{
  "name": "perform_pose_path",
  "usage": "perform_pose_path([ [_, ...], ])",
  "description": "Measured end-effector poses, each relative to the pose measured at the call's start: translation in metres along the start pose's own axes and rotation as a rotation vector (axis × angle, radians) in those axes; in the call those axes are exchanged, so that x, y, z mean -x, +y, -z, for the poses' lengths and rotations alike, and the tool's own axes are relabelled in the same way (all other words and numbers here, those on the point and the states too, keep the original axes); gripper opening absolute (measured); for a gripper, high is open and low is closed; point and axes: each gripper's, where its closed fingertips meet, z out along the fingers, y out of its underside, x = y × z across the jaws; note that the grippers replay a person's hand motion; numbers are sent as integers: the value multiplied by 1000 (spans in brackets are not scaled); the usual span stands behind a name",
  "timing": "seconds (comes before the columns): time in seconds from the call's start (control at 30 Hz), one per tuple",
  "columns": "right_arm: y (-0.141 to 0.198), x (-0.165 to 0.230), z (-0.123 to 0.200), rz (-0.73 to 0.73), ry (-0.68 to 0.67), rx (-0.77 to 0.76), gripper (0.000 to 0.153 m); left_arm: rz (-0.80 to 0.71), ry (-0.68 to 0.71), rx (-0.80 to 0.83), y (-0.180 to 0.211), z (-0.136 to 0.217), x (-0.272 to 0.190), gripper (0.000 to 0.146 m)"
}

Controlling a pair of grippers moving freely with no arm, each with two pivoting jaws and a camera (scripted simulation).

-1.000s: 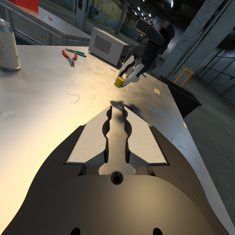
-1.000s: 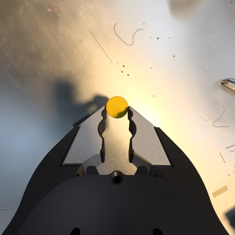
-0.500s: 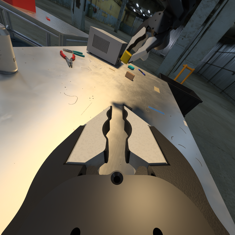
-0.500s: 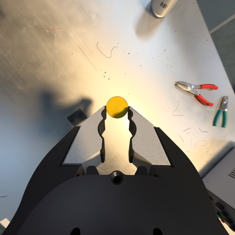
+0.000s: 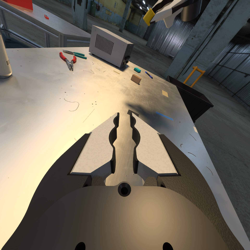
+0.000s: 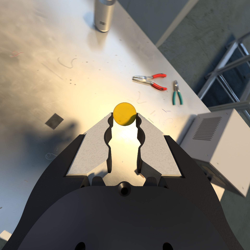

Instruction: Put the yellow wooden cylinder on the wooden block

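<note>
The yellow wooden cylinder (image 6: 124, 114) is clamped between the tips of my right gripper (image 6: 124, 115), high above the metal table, its round end facing the camera. In the left wrist view the right gripper (image 5: 155, 14) shows at the top with the cylinder (image 5: 148, 16), well above the table. The tan wooden block (image 5: 136, 78) lies on the table near the grey box, below and a little left of the cylinder. My left gripper (image 5: 124, 115) hovers low over the table, its fingers a narrow gap apart with nothing between them.
A grey vented box (image 5: 108, 48) stands at the far side, with red pliers (image 5: 67, 60) and green pliers (image 5: 75, 54) left of it. A teal eraser (image 5: 137, 70) and a blue pen (image 5: 148, 75) lie beyond the block. A silver can (image 5: 4, 65) stands far left. A black bin (image 5: 192, 98) sits off the right edge.
My right gripper has risen steadily with the cylinder, uncovering the block beneath it. The left gripper has barely moved.
</note>
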Motion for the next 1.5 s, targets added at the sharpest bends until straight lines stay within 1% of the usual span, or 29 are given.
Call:
perform_pose_path([
  [0.1, 13, -35, 20, -88, 88, -13, 33, -1, -2, 4, 0, 0, 0, 15],
  [0.23, 37, -77, 44, -229, 190, -35, 33, 4, -5, 1, 0, 0, 1, 15],
  [0.33, 58, -98, 59, -317, 245, -42, 33, 10, -8, -1, 0, 1, 3, 15],
  [0.47, 82, -114, 74, -408, 277, -41, 33, 9, -8, -6, -1, 1, 2, 15],
  [0.6, 100, -121, 83, -445, 295, -30, 33, 7, -8, -6, -1, 1, 2, 15],
  [0.8, 115, -123, 87, -471, 302, -12, 33, 7, -6, -4, -1, 1, 1, 15],
  [1.5, 131, -125, 80, -517, 297, 23, 33, 0, -2, -11, -4, 3, -2, 15],
])
